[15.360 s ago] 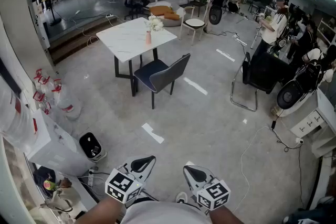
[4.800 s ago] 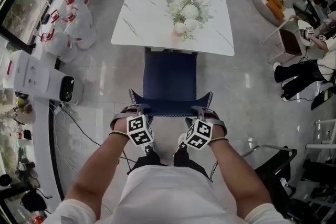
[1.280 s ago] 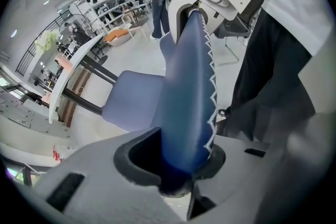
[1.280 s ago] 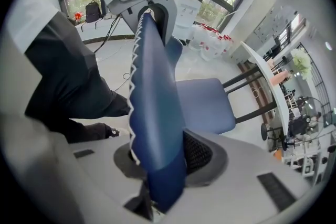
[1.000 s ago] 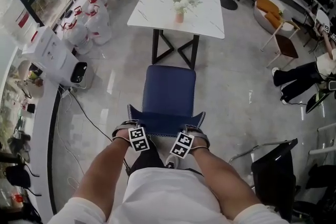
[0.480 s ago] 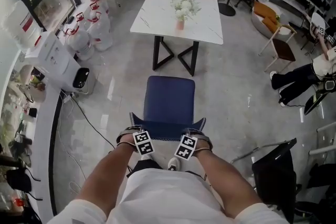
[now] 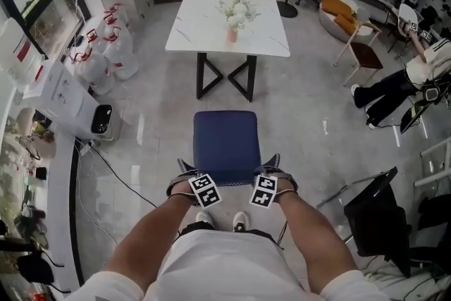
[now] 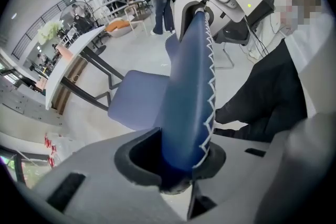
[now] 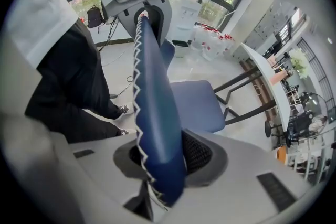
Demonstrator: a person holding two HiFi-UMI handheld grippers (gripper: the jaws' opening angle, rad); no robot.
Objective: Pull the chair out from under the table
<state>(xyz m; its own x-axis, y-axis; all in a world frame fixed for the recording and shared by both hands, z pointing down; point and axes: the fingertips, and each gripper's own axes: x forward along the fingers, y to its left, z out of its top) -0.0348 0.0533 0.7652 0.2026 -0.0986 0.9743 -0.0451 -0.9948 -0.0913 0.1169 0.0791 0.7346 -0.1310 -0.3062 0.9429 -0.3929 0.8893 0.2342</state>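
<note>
the chair (image 7: 226, 141) stands on open floor, well apart from the table (image 7: 204, 25), its seat wholly out from under it, so the pull looks about done. to finish well, i'd set it down level on all its legs, then let go on both sides together so the back doesn't twist. the left gripper (image 7: 184, 173) and right gripper (image 7: 275, 169) are each part-open, clamped over the backrest (image 8: 189, 86) top edge, one near each corner.

Bright, even indoor light, soft glare on floor (image 7: 141, 130), fisheye-bent edges
</note>
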